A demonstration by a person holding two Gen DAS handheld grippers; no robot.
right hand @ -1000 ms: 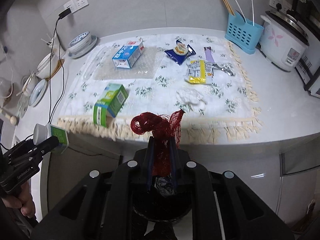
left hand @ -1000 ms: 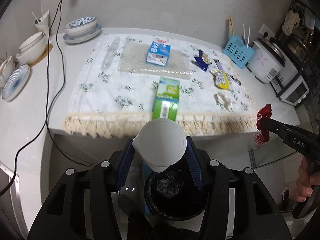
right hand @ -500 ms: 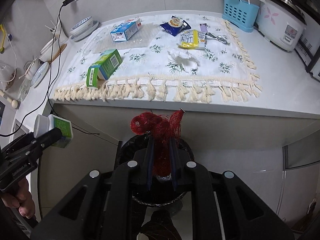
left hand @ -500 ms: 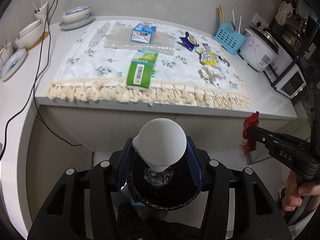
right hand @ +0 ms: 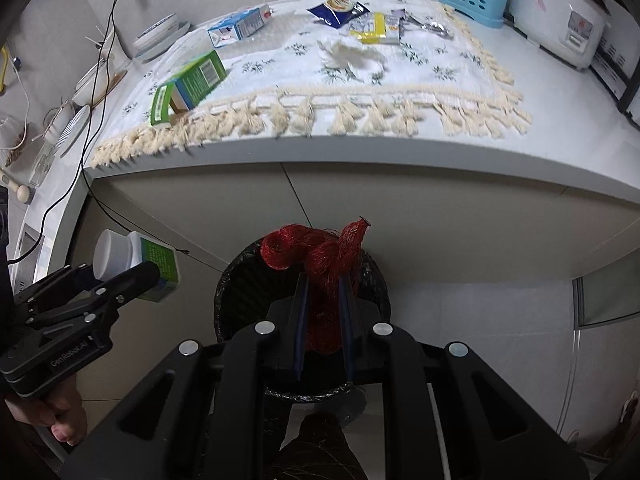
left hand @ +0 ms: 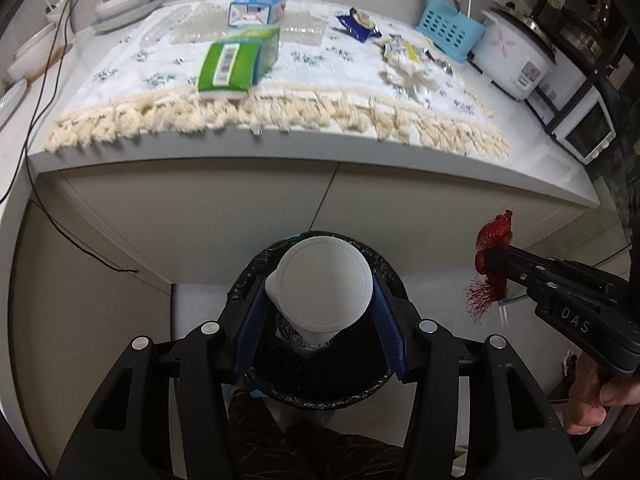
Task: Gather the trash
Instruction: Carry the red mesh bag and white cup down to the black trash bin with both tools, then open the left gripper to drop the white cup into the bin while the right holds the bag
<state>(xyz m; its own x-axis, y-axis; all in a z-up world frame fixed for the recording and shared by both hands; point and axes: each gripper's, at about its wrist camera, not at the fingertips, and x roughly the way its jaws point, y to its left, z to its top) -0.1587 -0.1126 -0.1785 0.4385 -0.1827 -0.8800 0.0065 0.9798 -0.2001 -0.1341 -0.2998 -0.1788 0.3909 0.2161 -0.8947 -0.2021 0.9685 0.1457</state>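
My left gripper is shut on a white-capped carton with a green label and holds it right above the black-lined trash bin. The carton shows from the side in the right wrist view. My right gripper is shut on a red mesh net over the same bin. In the left wrist view the net hangs to the right of the bin.
On the counter's fringed floral cloth lie a green box, a blue-white carton, a blue snack packet, a yellow wrapper and crumpled tissue. A blue basket and a rice cooker stand at the right.
Both grippers have dropped from counter height to below the counter edge. The carton and the red net now hang lower over the trash bin. Both grips are unchanged.
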